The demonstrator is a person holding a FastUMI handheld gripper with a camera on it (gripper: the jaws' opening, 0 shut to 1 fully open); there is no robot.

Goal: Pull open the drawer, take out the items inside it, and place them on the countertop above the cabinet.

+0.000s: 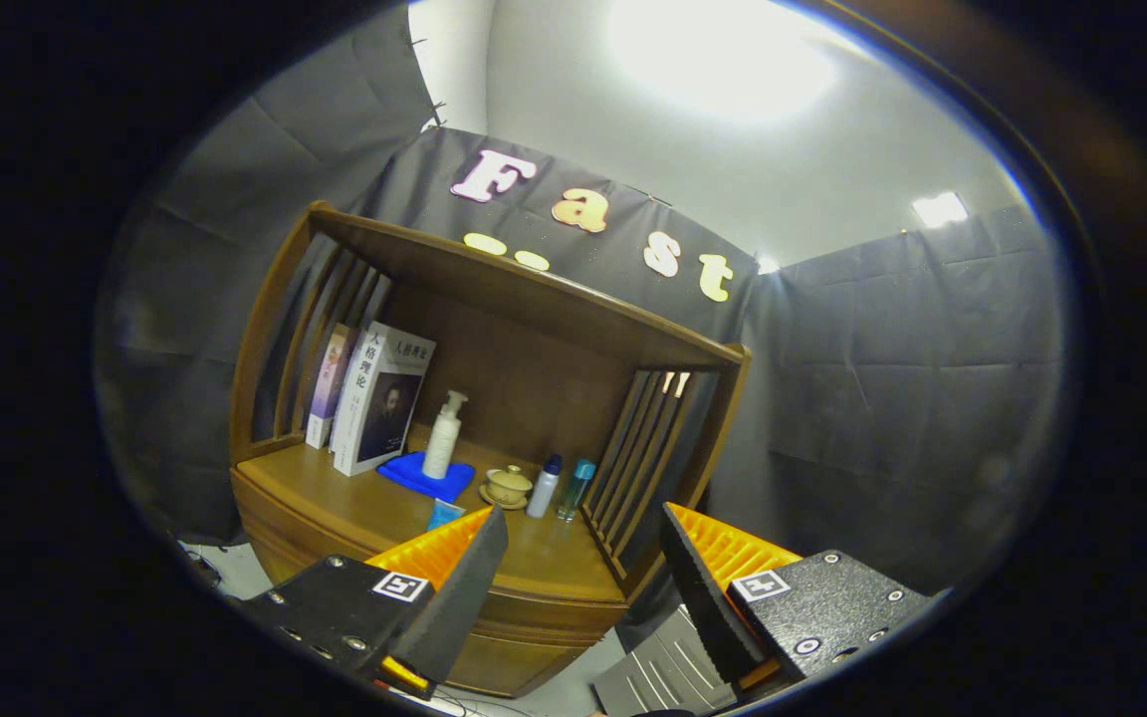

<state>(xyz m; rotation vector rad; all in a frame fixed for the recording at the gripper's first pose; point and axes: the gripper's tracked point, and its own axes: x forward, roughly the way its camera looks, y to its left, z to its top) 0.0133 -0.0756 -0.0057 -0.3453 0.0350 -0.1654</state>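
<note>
My gripper (583,588): fingers spread wide, nothing between them, held in the air above the front edge of the cabinet.
Cabinet (335,538): wooden, with a slatted frame rising on both sides and a shelf board across the top; it sits beyond and below my fingers.
Countertop (354,498): the flat wooden top of the cabinet, just ahead of my fingers, carrying several things.
Drawer (524,662): the curved wooden front below the countertop, seen between my fingers and looking closed; I cannot make out a handle.
Books (374,398): two standing upright at the back left of the countertop, leaning against the slats.
Blue cloth (424,478): lying flat beside the books.
Pump bottle (444,438): white, upright on the blue cloth.
Lidded cup (508,486): on a saucer, right of the cloth.
Two small bottles (559,488): upright side by side, just right of the cup, near the right-hand slats.
Small blue packet (444,514): on the countertop just beyond my left finger, partly hidden by it.
</note>
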